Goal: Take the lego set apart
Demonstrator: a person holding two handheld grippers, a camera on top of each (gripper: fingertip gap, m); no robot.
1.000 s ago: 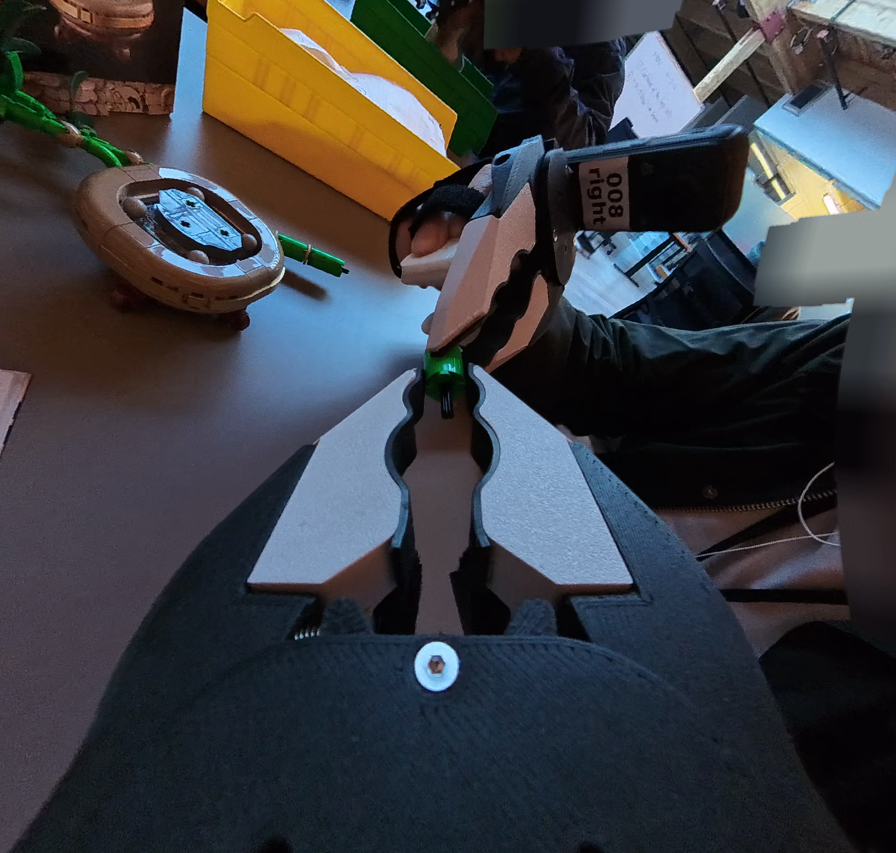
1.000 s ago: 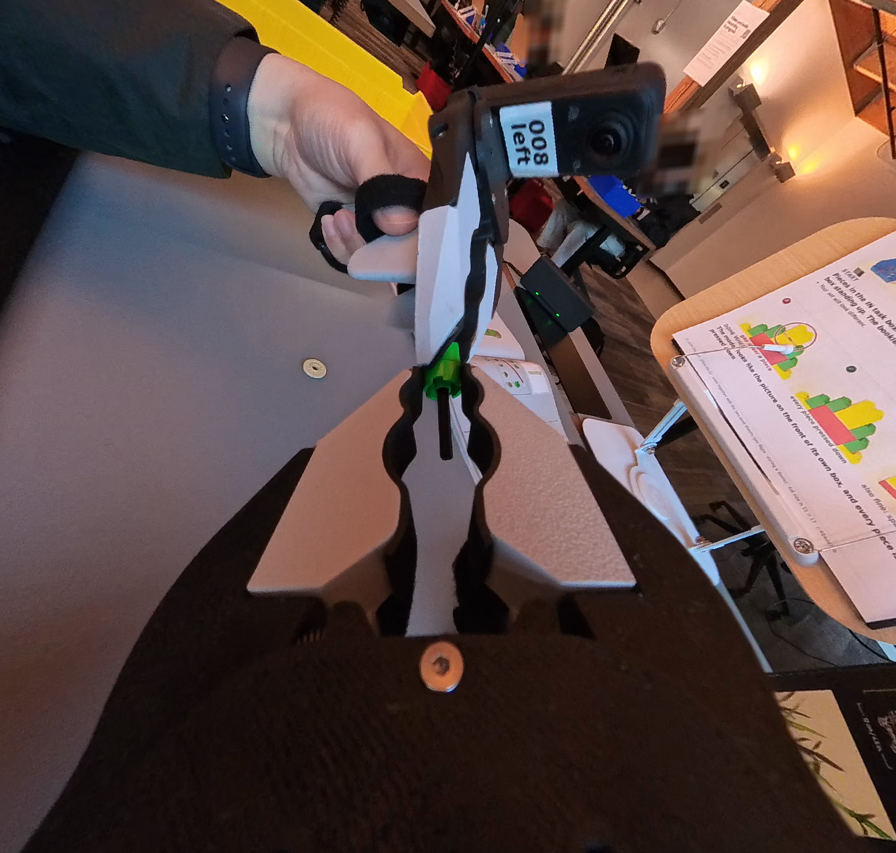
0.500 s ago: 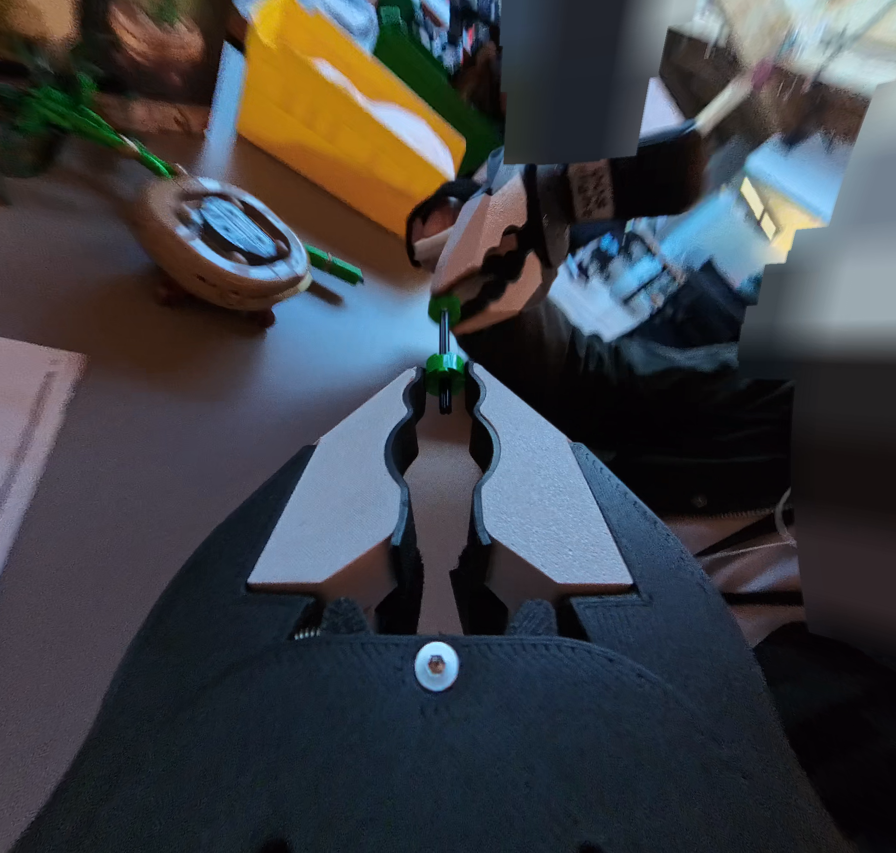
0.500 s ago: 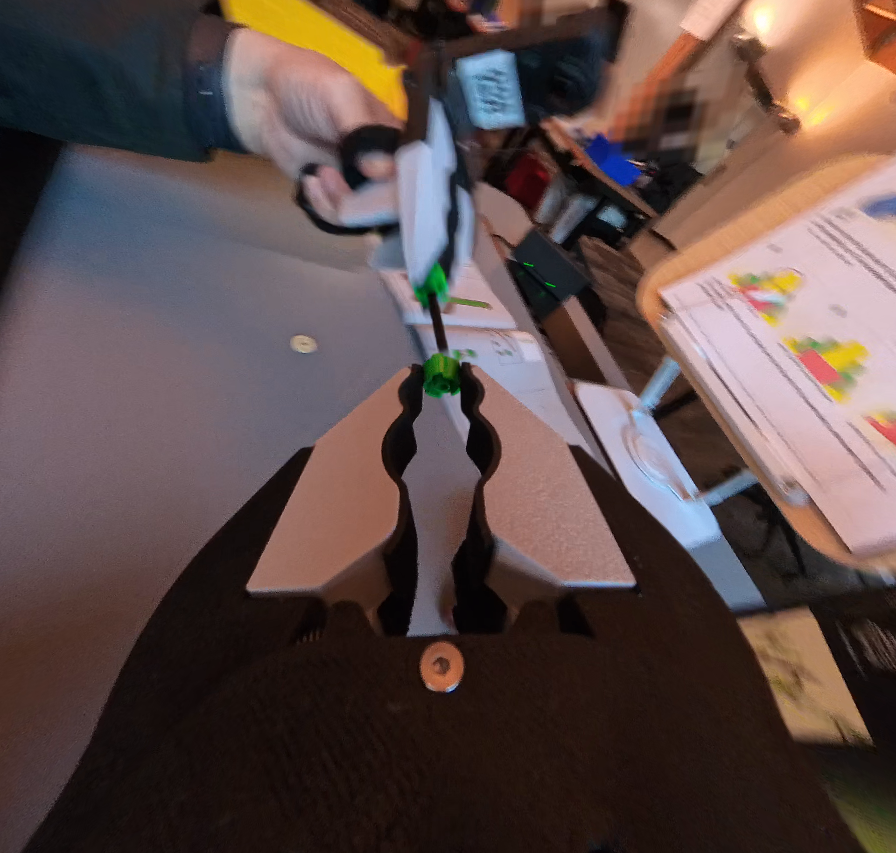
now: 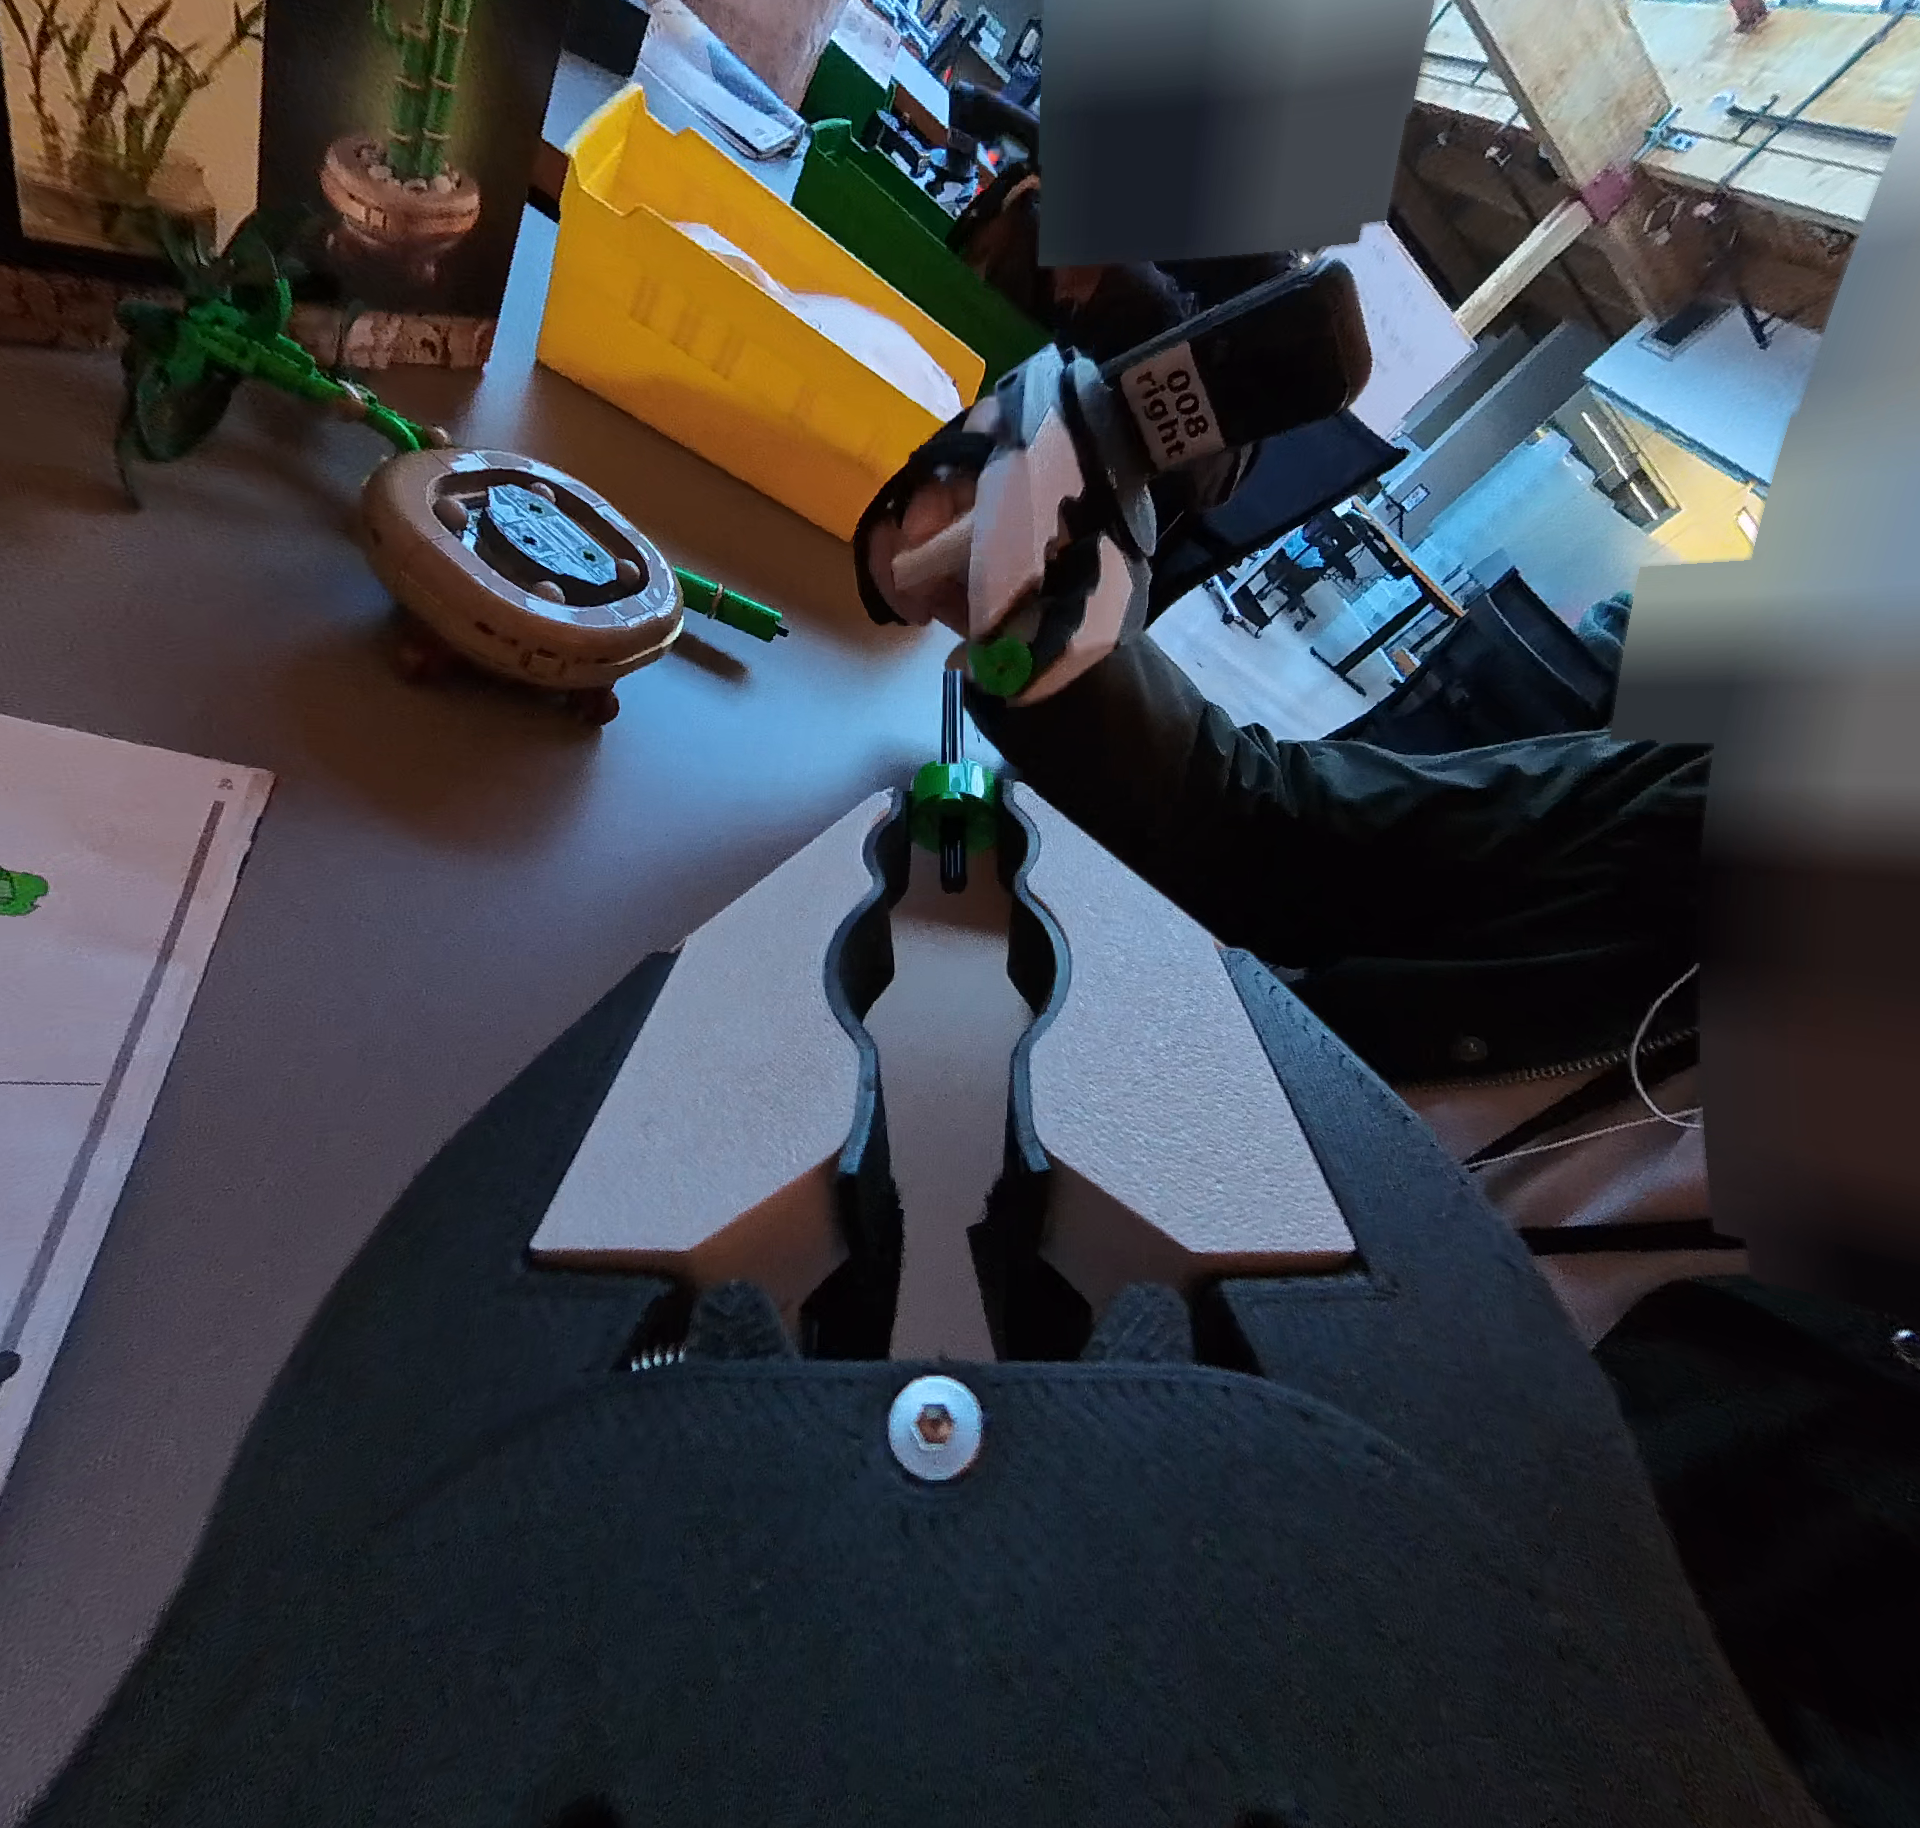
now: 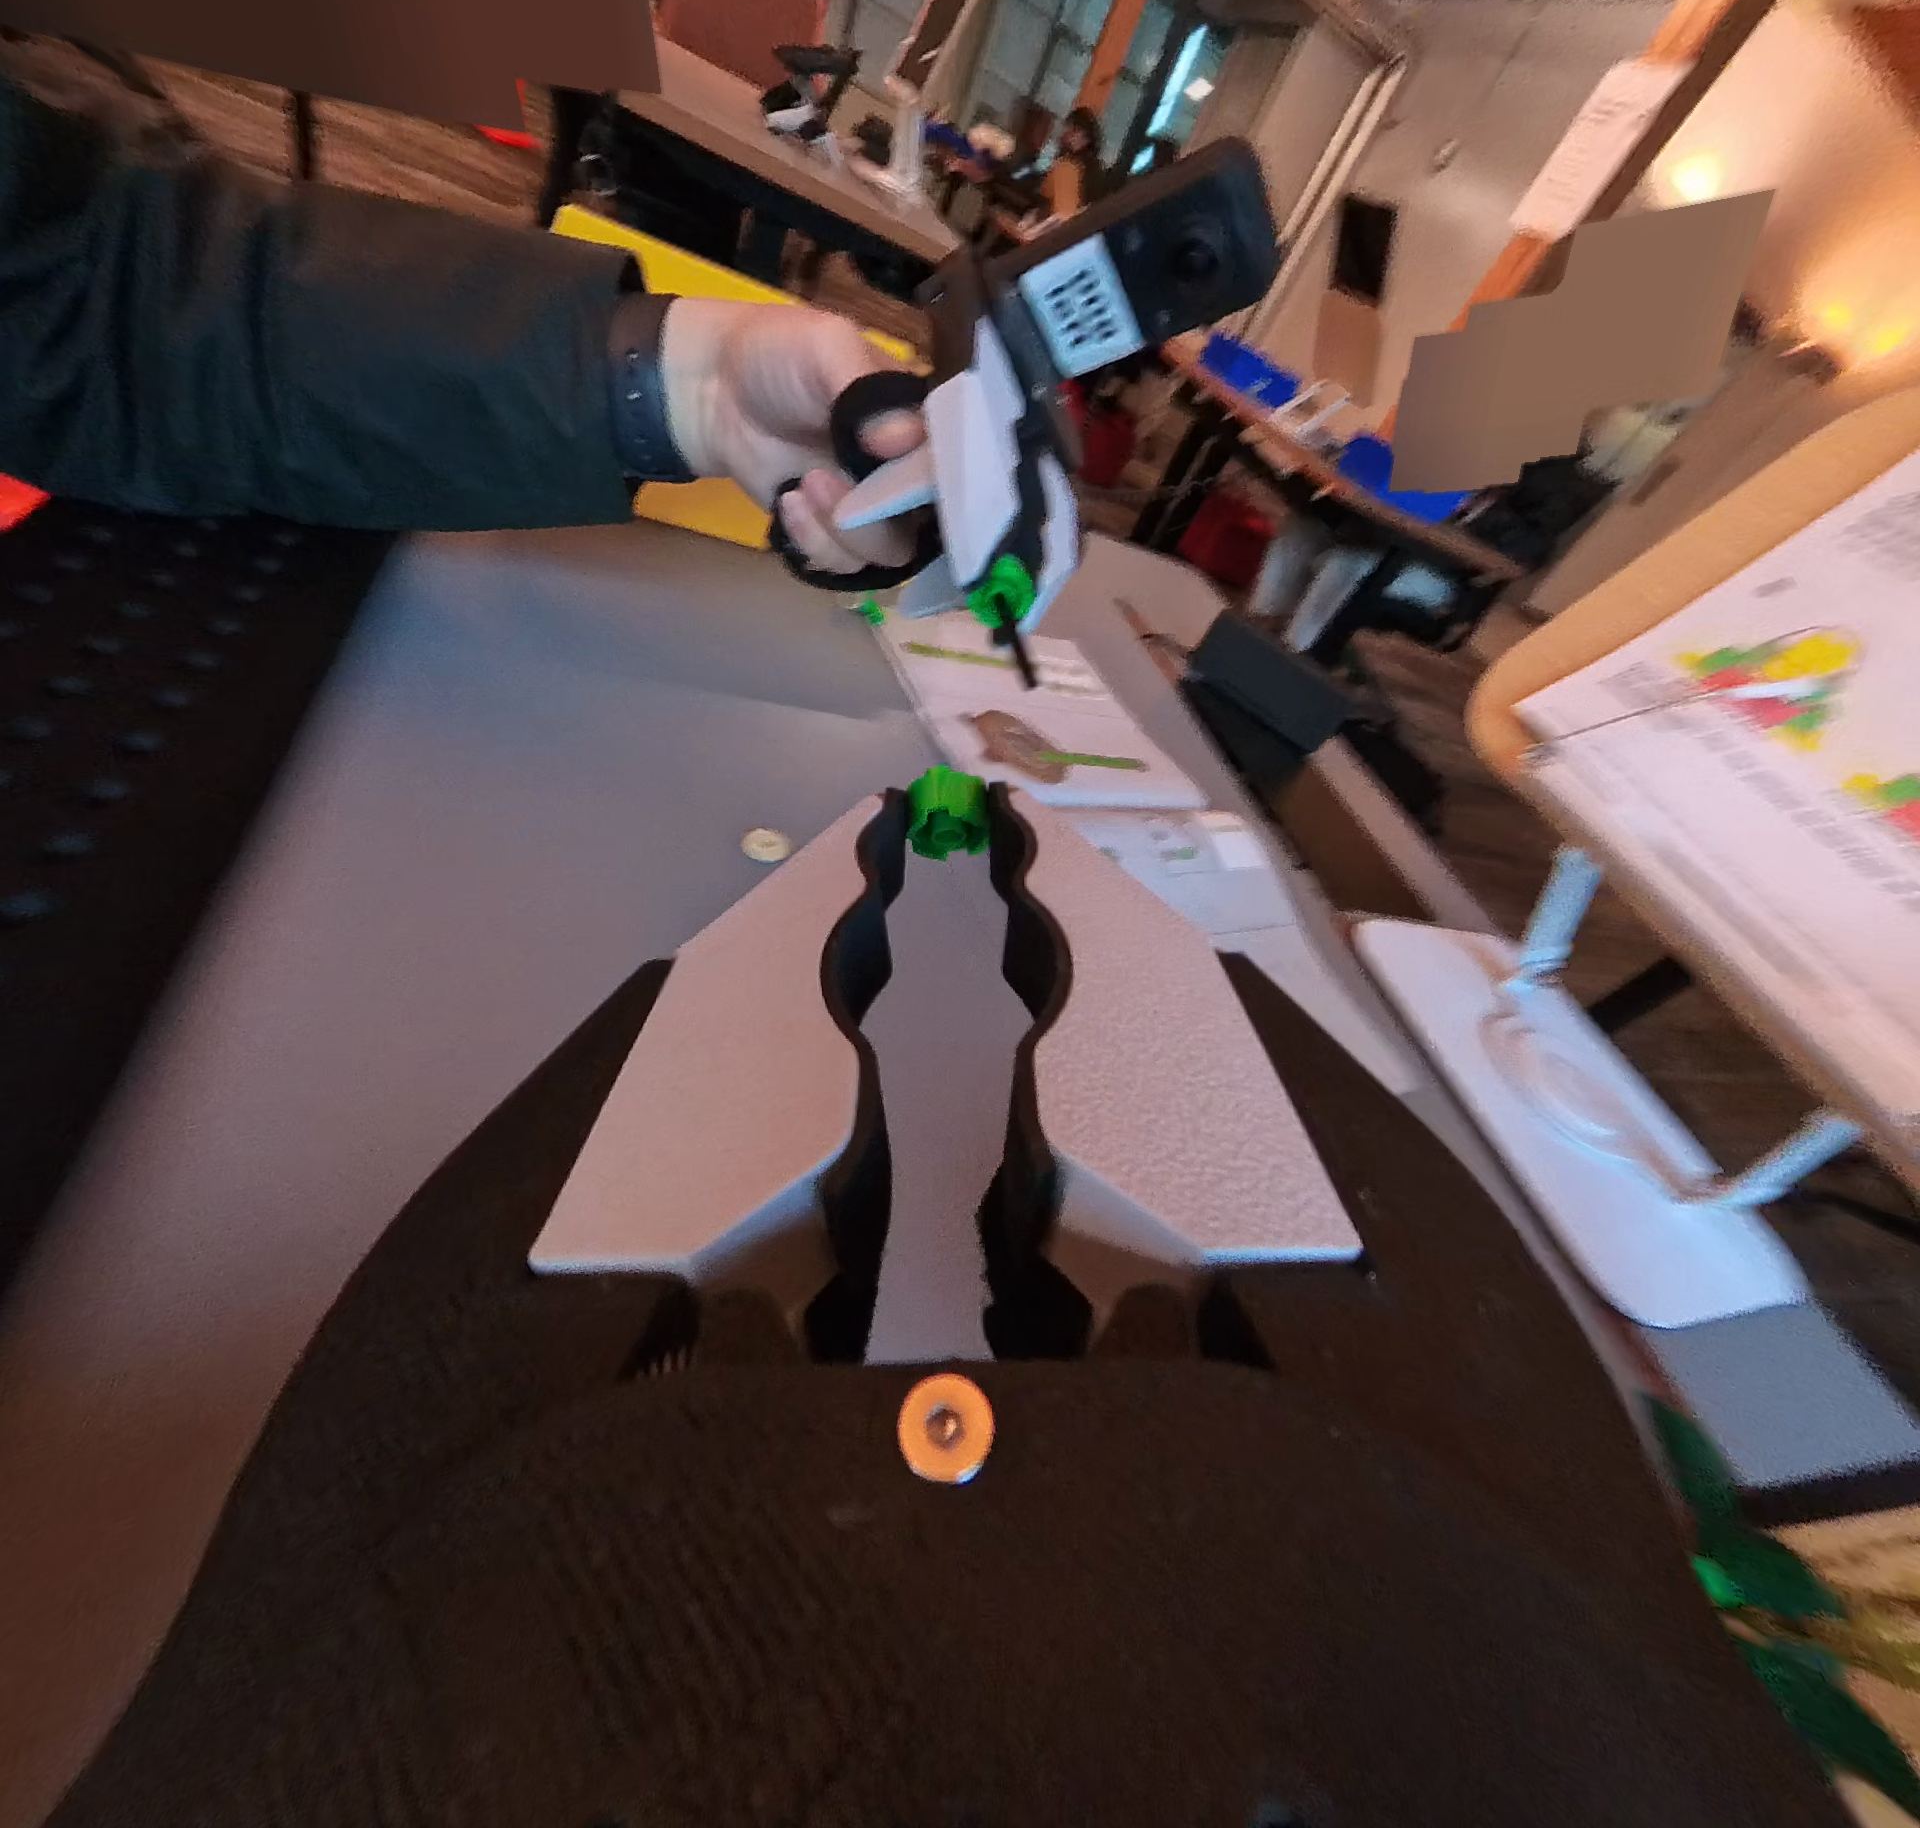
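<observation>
Two handheld claws hang above a brown tabletop, each pinching a small lego piece at its very tips. The left claw is narrowed almost closed around a green round piece with a thin black axle running through it and sticking out toward the other claw. The right claw is likewise clenched on a separate green round piece. The two pieces are apart, with a clear gap of air between them; the axle's free end stops just beside the right claw's piece without touching it.

On the tabletop to the left, well clear of both claws, sits the tan oval lego base with a green stem jutting from its side. Behind it stands a yellow bin. A white instruction sheet lies near the left edge. The tabletop between base and claws is open.
</observation>
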